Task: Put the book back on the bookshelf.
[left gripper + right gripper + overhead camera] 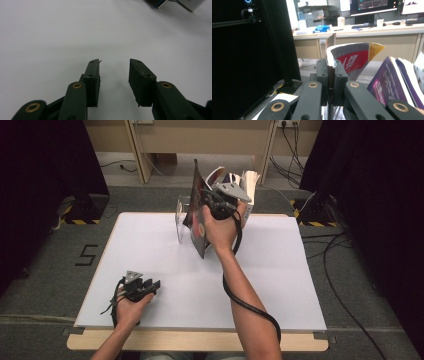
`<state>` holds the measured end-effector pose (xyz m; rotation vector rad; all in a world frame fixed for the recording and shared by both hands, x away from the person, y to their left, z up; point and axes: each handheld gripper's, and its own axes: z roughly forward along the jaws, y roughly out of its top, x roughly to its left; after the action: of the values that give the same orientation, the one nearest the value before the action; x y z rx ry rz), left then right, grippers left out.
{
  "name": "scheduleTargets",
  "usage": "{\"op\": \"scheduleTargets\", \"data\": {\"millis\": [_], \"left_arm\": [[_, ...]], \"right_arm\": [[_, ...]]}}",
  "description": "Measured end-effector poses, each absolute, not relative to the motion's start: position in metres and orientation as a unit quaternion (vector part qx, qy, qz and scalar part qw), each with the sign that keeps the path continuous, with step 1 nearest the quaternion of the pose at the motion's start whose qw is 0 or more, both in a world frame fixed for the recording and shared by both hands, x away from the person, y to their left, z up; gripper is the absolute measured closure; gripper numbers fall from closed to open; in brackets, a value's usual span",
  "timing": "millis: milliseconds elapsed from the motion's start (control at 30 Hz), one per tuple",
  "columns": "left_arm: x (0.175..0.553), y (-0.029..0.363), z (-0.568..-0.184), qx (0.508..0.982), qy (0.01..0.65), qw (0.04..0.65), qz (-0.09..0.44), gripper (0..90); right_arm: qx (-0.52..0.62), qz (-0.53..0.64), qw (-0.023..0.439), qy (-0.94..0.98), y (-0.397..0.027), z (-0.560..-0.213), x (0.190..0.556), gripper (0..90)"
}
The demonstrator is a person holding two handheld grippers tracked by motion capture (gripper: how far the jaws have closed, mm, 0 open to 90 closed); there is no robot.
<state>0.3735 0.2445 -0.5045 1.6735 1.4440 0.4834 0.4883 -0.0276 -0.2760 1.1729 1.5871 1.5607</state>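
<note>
High view, near to far: left gripper (142,286), jaws half open, empty, resting on white bench (165,265); right gripper (212,202), jaws clamped on magazine (196,217) lifted beside clear holder (181,217); advice: lift straight, avoid snagging neighbouring booklets (394,80)

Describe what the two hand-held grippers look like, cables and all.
Both are black. The left gripper and right gripper each carry a grey three-cornered plate on top. Flat dark pads tip links with brass-coloured pivots. A thick black cable trails along the bare right forearm.
</note>
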Motion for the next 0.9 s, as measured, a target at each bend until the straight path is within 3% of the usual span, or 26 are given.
{"op": "scheduleTargets", "data": {"millis": [333, 900], "left_arm": [[0.374, 0.245, -0.505, 0.668, 0.579, 0.426, 0.190, 60.1], [0.374, 0.245, -0.505, 0.669, 0.579, 0.427, 0.188, 60.1]], "right_arm": [[0.444, 0.586, 0.328, 0.593, -0.014, -0.265, 0.511, 87.0], [0.451, 0.584, 0.340, 0.583, -0.004, -0.275, 0.528, 86.9]]}}
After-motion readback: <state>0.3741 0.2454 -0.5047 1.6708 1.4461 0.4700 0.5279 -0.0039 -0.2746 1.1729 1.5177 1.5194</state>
